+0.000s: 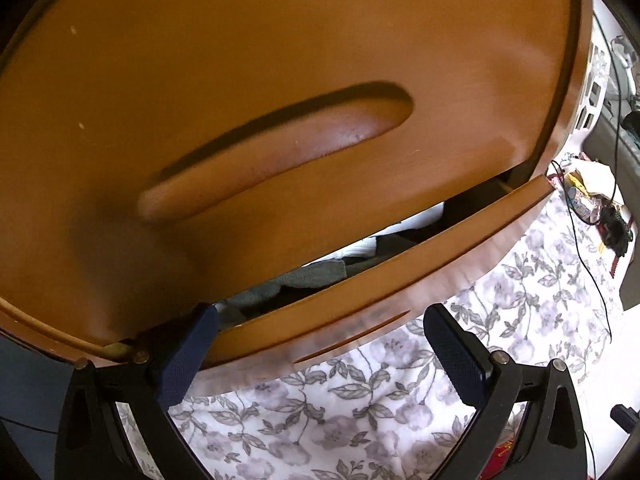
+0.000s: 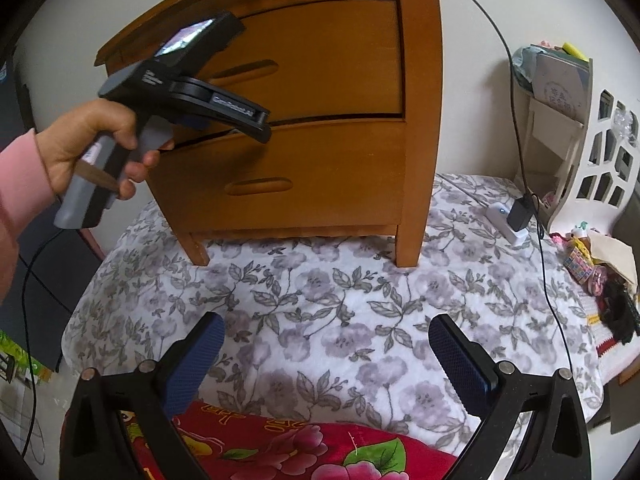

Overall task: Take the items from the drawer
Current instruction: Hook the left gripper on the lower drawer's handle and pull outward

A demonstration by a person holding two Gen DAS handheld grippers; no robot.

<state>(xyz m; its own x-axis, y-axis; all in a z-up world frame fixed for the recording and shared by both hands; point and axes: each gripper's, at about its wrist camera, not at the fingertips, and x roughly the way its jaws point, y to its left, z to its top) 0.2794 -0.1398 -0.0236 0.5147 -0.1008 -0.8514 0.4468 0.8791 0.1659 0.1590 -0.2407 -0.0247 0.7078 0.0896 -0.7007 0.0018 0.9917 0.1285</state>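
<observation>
A wooden nightstand (image 2: 416,120) stands on a floral sheet. Its lower drawer (image 1: 360,292) (image 2: 280,184) is pulled out a crack, while the upper drawer (image 1: 280,80) is closed. Through the gap I see grey fabric (image 1: 308,274) and white fabric (image 1: 360,246) inside. My left gripper (image 1: 320,344) is open, its left finger (image 1: 188,352) tucked at the gap along the lower drawer's top edge and its right finger in front of the drawer face. The right wrist view shows a hand holding the left gripper (image 2: 256,124) there. My right gripper (image 2: 326,352) hangs open over the sheet, holding nothing.
The floral sheet (image 2: 320,300) spreads in front of the nightstand, with a red flowered blanket (image 2: 280,448) nearest me. A white charger with a black plug (image 2: 516,220) and a cable lie at the right. A white shelf (image 2: 592,160) and small clutter (image 2: 600,272) stand beyond.
</observation>
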